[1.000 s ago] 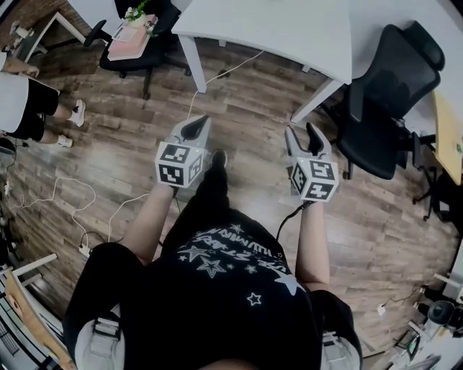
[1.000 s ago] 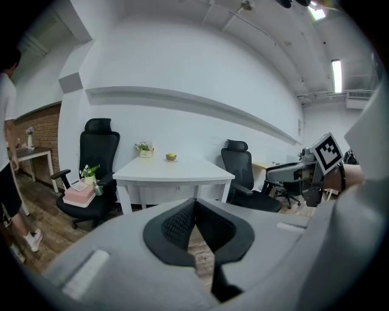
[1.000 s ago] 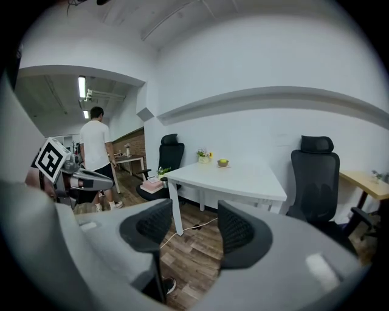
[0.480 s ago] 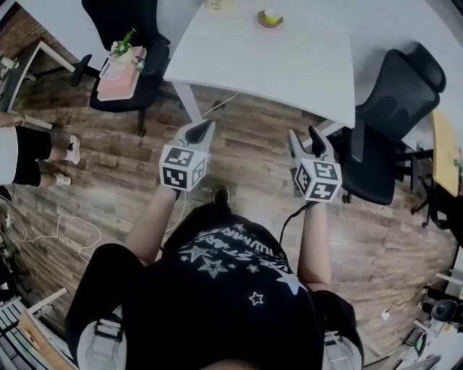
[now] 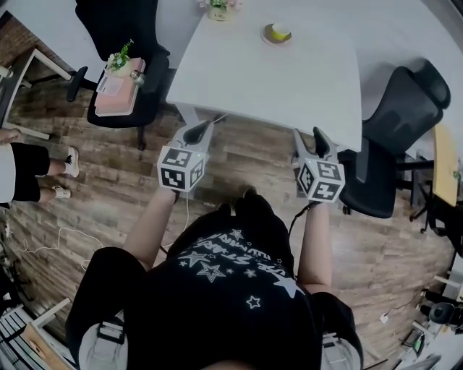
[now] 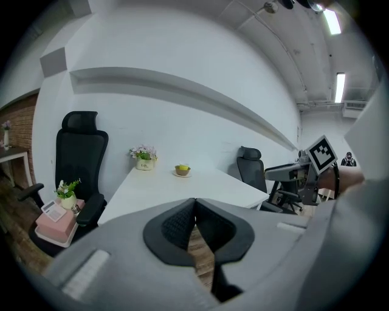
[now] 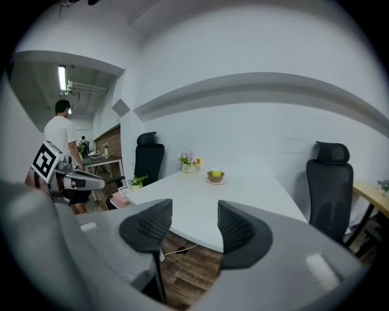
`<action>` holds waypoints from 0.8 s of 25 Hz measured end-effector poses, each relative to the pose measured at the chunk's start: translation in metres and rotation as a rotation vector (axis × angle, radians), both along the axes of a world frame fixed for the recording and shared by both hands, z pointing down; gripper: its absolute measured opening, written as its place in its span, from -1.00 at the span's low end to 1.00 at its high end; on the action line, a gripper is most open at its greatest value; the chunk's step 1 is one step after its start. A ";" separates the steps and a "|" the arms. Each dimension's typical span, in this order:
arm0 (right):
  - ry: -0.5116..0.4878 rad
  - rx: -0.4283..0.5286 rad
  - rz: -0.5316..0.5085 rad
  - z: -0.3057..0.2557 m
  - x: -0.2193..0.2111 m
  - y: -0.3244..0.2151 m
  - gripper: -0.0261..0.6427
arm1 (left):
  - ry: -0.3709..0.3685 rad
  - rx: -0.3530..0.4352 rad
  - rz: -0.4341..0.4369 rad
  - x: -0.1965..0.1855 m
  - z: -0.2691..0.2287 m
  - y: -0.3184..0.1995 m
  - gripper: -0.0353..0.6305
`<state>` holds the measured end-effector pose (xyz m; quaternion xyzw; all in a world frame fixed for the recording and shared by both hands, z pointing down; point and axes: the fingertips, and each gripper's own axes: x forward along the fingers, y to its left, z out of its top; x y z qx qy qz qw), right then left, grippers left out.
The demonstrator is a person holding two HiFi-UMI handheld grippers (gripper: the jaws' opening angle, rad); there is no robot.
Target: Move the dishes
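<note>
A small brown bowl [image 5: 277,33] with something yellow in it sits on a saucer at the far side of the white table [image 5: 289,79]. It also shows far off in the left gripper view as the bowl [image 6: 182,170] and in the right gripper view as the bowl [image 7: 215,176]. My left gripper [image 5: 202,130] hangs over the wooden floor just short of the table's near edge, its jaws shut with nothing in them. My right gripper [image 5: 309,139] is level with it at the table's near corner, open and empty. In its own view the right gripper [image 7: 194,222] frames the table edge.
A flower pot [image 5: 218,9] stands at the table's far edge, left of the bowl. A black chair [image 5: 119,76] to the left carries a pink box and a small plant. Another black chair [image 5: 394,130] stands right of the table. A person [image 5: 14,170] stands at far left.
The person carrying the grippers has walked forward. The table, bowl and flower pot have come into view and closer. Both grippers kept their jaw positions.
</note>
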<state>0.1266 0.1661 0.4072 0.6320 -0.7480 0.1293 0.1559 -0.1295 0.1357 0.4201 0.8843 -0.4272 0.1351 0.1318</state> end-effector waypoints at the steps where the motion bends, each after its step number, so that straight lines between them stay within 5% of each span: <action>1: -0.001 0.001 -0.003 -0.001 0.000 -0.007 -0.21 | 0.001 -0.004 -0.004 0.000 0.001 -0.004 -0.86; 10: -0.022 0.026 -0.035 0.003 0.008 -0.082 -0.21 | -0.016 -0.007 -0.048 -0.003 0.008 -0.052 -0.86; 20: -0.059 0.008 -0.081 0.003 0.043 -0.230 -0.21 | -0.046 -0.018 -0.093 0.023 0.010 -0.170 -0.86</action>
